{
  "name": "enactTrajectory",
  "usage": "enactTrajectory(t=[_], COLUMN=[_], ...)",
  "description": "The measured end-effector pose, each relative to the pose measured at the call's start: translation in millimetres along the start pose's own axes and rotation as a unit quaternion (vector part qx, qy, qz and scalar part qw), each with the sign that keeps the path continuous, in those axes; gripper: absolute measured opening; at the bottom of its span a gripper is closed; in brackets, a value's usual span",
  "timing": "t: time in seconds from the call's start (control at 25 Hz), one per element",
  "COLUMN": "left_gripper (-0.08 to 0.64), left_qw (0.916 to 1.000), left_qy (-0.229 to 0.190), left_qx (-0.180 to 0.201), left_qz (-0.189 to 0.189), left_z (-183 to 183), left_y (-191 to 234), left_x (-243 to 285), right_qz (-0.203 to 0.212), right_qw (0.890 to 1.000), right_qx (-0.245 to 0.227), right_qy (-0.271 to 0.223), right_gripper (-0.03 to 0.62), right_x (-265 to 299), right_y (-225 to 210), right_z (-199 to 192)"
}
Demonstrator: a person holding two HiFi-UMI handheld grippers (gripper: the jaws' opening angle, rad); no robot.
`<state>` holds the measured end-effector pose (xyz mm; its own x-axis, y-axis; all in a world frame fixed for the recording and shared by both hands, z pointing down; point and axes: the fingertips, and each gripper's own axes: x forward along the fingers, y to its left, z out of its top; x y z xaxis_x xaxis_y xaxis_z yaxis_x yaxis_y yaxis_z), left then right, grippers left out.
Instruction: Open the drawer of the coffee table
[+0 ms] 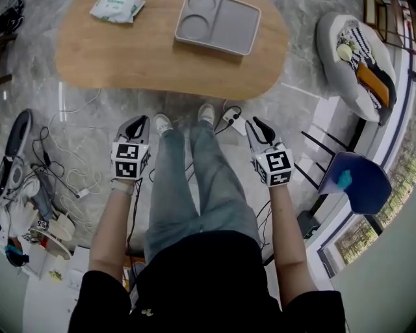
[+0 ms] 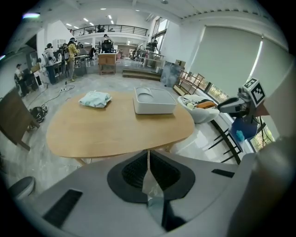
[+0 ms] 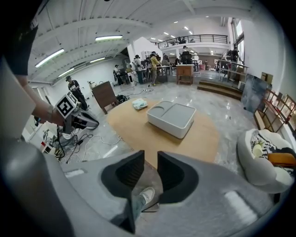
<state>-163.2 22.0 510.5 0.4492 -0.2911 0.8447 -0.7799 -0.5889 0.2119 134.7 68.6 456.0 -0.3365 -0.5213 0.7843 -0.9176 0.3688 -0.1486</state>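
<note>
Black-padded and grey-shelled, the left gripper [image 1: 137, 122] hangs low beside the person's left leg, its jaws pressed together with nothing between them. Ahead of the person's shoes lies the coffee table [image 1: 130, 62], a rounded slab of pale wood, carrying a soft whitish packet [image 1: 117, 9] towards its left end and a grey compartment tray [image 1: 242, 26] towards its right. The drawer shows in no view (only the top and a hint of leg are visible, so it presumably sits under the slab on a side not seen from here). It should be stiff, fairly light and sliding on runners. The likely hold is a handle or the lower lip of its front, pinched at the middle and drawn straight out, level, so it does not rack. The table may skid on the polished stone floor, and then the other gripper may have to brace the top. The right gripper [image 1: 259, 123], beside the right leg, has its jaws slightly parted and empty, only floor and a shoe showing through the gap.
</note>
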Motion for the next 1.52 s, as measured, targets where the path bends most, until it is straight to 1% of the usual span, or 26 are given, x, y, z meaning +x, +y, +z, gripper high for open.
enactTrajectory(t=[0.12, 0.24, 0.32, 0.48, 0.56, 0.68, 0.84, 0.96, 1.04, 1.24, 1.32, 1.44, 1.52], left_gripper=[0.017, 0.035, 0.058, 0.112, 0.129, 0.159, 0.207, 0.236, 0.264, 0.296, 0.324, 0.331, 0.333], left_qw=[0.9999, 0.9998, 0.9996, 0.9989, 0.9988, 0.9992, 0.9992, 0.999, 0.9987, 0.9976, 0.9972, 0.9963, 0.9961], left_qy=[0.01, 0.021, 0.026, 0.036, 0.034, 0.027, 0.021, 0.013, 0.007, 0.005, -0.006, -0.03, -0.038], left_qx=[-0.005, 0.002, 0.008, 0.03, 0.035, 0.028, 0.032, 0.042, 0.051, 0.068, 0.074, 0.08, 0.079], left_qz=[-0.003, -0.005, -0.003, 0.0, -0.001, 0.002, -0.005, -0.001, 0.004, 0.005, 0.003, 0.007, 0.009], left_z=[-17.7, -36.3, -47.5, -66.7, -71.4, -80.1, -95.8, -107.3, -111.5, -110.3, -106.3, -95.6, -91.0], left_y=[4.5, 11.8, 19.0, 32.5, 38.5, 46.5, 49.2, 54.8, 58.2, 60.5, 62.5, 68.8, 71.2], left_x=[29.3, 55.9, 73.3, 107.6, 123.6, 148.9, 185.8, 207.9, 220.1, 248.4, 258.8, 268.3, 272.4], right_qz=[-0.004, -0.007, -0.013, -0.019, -0.019, -0.018, -0.025, -0.033, -0.036, -0.034, -0.038, -0.04, -0.04], right_qw=[1.0, 0.999, 0.999, 0.998, 0.998, 0.998, 0.997, 0.996, 0.996, 0.998, 0.998, 0.998, 0.998], right_qx=[0.008, 0.015, 0.023, 0.036, 0.033, 0.026, 0.01, -0.003, -0.008, -0.028, -0.029, -0.029, -0.03], right_qy=[0.016, 0.031, 0.04, 0.049, 0.048, 0.049, 0.068, 0.082, 0.075, 0.055, 0.05, 0.039, 0.029], right_gripper=[0.106, 0.114, 0.118, 0.152, 0.172, 0.206, 0.272, 0.321, 0.333, 0.357, 0.367, 0.374, 0.374], right_x=[19.2, 40.0, 53.3, 79.4, 92.8, 112.3, 143.6, 166.4, 176.0, 195.7, 203.1, 214.0, 220.5], right_y=[-15.4, -29.3, -40.3, -55.3, -60.2, -66.2, -78.6, -89.7, -95.6, -103.2, -105.6, -105.0, -105.8], right_z=[-25.9, -53.1, -71.3, -101.3, -111.8, -128.9, -161.3, -183.0, -189.2, -193.4, -195.6, -194.7, -192.0])
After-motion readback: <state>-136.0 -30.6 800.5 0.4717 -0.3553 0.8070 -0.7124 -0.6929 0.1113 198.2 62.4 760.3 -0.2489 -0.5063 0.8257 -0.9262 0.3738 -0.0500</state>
